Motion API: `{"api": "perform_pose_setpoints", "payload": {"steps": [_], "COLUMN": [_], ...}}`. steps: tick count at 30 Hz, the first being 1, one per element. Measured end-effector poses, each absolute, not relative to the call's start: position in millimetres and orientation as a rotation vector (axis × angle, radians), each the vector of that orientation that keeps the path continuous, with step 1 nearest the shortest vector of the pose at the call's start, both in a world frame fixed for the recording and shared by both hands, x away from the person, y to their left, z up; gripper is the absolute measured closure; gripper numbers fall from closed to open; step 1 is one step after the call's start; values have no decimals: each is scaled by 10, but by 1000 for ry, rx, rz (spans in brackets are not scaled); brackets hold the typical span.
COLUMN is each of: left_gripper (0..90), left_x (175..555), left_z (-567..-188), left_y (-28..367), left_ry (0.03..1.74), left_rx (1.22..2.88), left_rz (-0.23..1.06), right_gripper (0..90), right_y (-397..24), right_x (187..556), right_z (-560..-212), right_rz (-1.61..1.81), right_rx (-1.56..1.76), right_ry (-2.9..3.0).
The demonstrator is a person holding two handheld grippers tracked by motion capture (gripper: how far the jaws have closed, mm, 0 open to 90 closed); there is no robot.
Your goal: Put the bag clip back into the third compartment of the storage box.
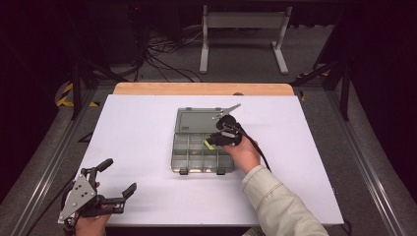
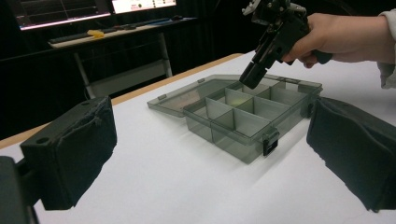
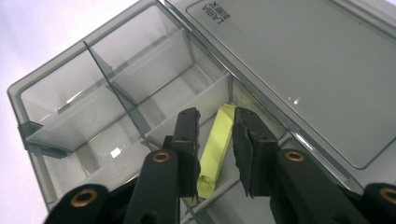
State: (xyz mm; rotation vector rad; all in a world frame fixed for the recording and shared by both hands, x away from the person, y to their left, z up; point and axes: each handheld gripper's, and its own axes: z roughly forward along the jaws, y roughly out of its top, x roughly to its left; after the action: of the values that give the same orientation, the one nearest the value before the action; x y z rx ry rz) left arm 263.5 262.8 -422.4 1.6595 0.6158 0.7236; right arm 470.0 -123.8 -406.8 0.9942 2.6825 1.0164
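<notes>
A smoky clear compartment box [image 1: 189,164] lies open mid-table, its lid [image 1: 196,120] folded flat behind it. My right gripper [image 1: 216,140] points down into a back-right compartment. In the right gripper view a yellow-green strip [image 3: 215,158] stands slanted in that compartment between the gripper's [image 3: 215,114] two pads, with a thin gap on each side, so the jaws are open around it. My left gripper [image 1: 119,175] rests near the front left table corner, open wide with nothing between its pads [image 2: 79,154]. From there the box [image 2: 243,126] and the right gripper [image 2: 252,77] show ahead.
The white tabletop [image 1: 137,137] stretches around the box, with a wooden strip [image 1: 201,88] along its far edge. A white table frame [image 1: 243,34] and cables lie on the floor beyond. The box's other compartments [image 3: 140,60] hold nothing.
</notes>
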Motion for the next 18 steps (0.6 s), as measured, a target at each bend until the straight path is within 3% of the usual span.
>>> {"api": "perform_pose_setpoints", "payload": {"steps": [5, 11, 18], "left_gripper": [23, 24, 23], "left_x": [2634, 2630, 2624], "left_z": [-4223, -4222, -4224], "left_y": [2629, 2630, 2635], "left_ry": [616, 616, 621], "left_rx": [1661, 1661, 1657], "left_rz": [724, 723, 723], "right_gripper": [611, 201, 94], "right_y": [-1242, -1246, -1342], "right_x": [4657, 4561, 4368], "right_z": [-3979, -3774, -3551], "right_rz": [1048, 1054, 1125], "right_rx": [958, 920, 867], "right_ry": [2658, 2582, 2532]}}
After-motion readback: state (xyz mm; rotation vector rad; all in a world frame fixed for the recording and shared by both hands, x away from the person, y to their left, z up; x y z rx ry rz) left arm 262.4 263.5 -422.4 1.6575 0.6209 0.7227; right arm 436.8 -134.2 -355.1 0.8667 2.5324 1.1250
